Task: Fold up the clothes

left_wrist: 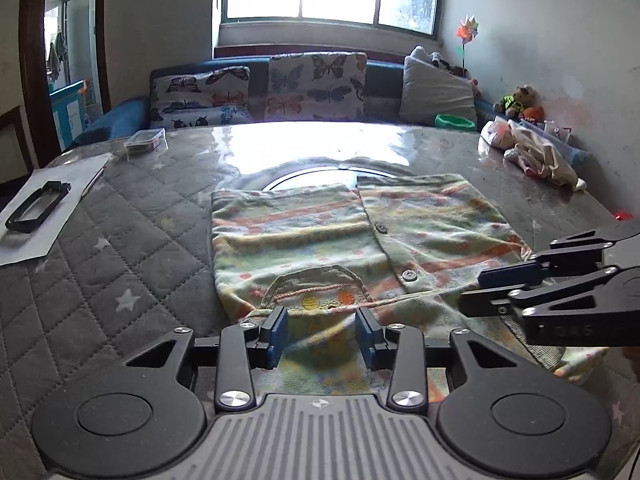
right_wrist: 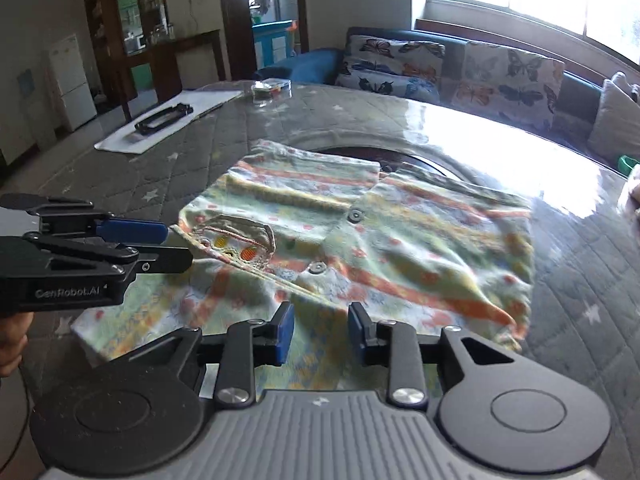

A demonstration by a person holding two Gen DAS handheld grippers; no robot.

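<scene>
Lying spread across the middle of the table (left_wrist: pixel 152 216), under a glossy clear cover over grey quilted star cloth: a striped, dotted baby shirt (left_wrist: pixel 304 240), buttons and collar showing, collar end pointing toward 6 o'clock in the left wrist view. Hovering just over the shirt's near edge, at 6 o'clock: the left tongs (left_wrist: pixel 322 332), blue pads spread apart, gripping nothing. Reaching in from 3 o'clock in that same view: the right tongs (left_wrist: pixel 486 290), seen side-on, tips over the shirt's right part.

Looking from the right wrist, showing the shirt (right_wrist: pixel 400 248) from its other corner, with a sleeve flap trailing toward 7 o'clock. Hanging over the cloth at 6 o'clock: the right tongs (right_wrist: pixel 320 332), pads likewise spread, nothing between them. Coming in from 9 o'clock: the left tongs (right_wrist: pixel 176 246), tips just beside the collar; part of a hand (right_wrist: pixel 10 340) showing behind them at the frame edge.

Appearing only in the left wrist view: a heap of pale cloth (left_wrist: pixel 540 156) at 2 o'clock on the table, a green bowl (left_wrist: pixel 456 121) and soft toys (left_wrist: pixel 520 102) beyond it. Appearing only in the right wrist view: a white fridge (right_wrist: pixel 72 80) and dark shelving at 10 o'clock. Sitting in both: a black frame (left_wrist: pixel 38 206) on white paper, and butterfly cushions (left_wrist: pixel 316 84) on the sofa.
</scene>
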